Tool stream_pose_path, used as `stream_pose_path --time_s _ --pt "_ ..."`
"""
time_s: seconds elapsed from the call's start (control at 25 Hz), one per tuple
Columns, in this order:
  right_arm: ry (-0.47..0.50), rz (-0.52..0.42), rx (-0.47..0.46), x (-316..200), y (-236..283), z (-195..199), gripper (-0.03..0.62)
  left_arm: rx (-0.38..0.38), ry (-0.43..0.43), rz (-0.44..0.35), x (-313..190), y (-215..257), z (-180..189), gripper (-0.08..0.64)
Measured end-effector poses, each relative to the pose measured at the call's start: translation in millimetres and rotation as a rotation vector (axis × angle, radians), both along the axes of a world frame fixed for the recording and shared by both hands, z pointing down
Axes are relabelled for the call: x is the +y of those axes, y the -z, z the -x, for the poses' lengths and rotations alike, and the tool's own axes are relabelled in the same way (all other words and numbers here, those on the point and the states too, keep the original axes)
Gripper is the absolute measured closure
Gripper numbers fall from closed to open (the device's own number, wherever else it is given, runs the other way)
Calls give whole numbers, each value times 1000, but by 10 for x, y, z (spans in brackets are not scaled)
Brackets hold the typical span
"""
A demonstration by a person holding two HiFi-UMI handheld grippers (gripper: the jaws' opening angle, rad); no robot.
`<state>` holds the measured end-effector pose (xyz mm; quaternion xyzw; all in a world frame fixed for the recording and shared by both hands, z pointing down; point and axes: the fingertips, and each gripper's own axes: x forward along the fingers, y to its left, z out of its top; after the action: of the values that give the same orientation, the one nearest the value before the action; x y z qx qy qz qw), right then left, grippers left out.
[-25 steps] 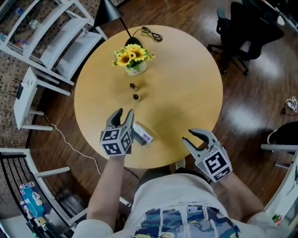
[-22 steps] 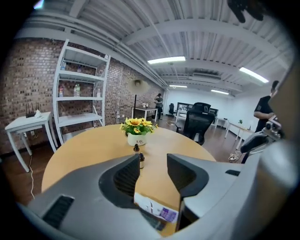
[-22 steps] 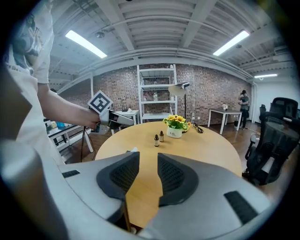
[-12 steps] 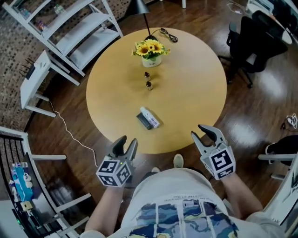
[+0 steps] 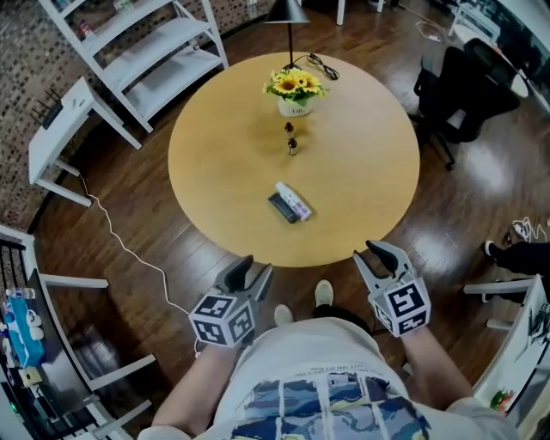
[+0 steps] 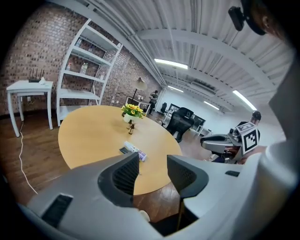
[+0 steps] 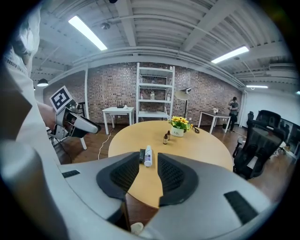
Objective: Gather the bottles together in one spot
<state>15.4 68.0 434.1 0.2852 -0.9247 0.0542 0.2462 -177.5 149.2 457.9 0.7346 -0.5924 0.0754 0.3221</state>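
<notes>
So on the round light wooden table (image 5: 215, 172) there's a small white pot (image 5: 295, 107) at the far side with a bunch of yellow sunflowers (image 5: 296, 84) in it. Just in front of the pot stands a small dark brown bottle (image 5: 289, 128), and a second small dark brown bottle (image 5: 293, 147) stands a bit closer to me. Both are upright, near each other but not touching.

The third one, a white plastic bottle (image 5: 295, 200) with a purplish label, lies on its side around the middle of the table, well apart from that pair. Right against its left side is a dark flat object (image 5: 281, 208). It's too small for me to say what it is.

A black cable (image 5: 323, 65) is curled on the far edge of the table, and the black lamp shade (image 5: 288, 10) hangs just beyond it. Around the table are a white shelving unit (image 5: 146, 51) at far left, a small white side table (image 5: 51, 142) at left and a black office chair (image 5: 464, 86) at right.

The left gripper (image 5: 254, 272) and the right gripper (image 5: 375, 256) are both off the table, over the dark wooden floor (image 5: 129, 215) close to the person's body. The near table edge sits between them and the bottles. On both of them the fingers are spread apart and hold nothing.
</notes>
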Motion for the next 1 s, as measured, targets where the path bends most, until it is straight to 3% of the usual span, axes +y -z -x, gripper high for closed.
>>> stream_pose_path --time_s 0.44,0.72,1.0 --pt "-19 -30 53 643 -41 248 466 31 -102 -73 549 15 185 373" --pt "14 -28 114 638 -255 453 438 38 -77 -86 733 -16 361 373" --pt "109 51 195 184 -798 812 391 39 13 -65 804 -78 616 373"
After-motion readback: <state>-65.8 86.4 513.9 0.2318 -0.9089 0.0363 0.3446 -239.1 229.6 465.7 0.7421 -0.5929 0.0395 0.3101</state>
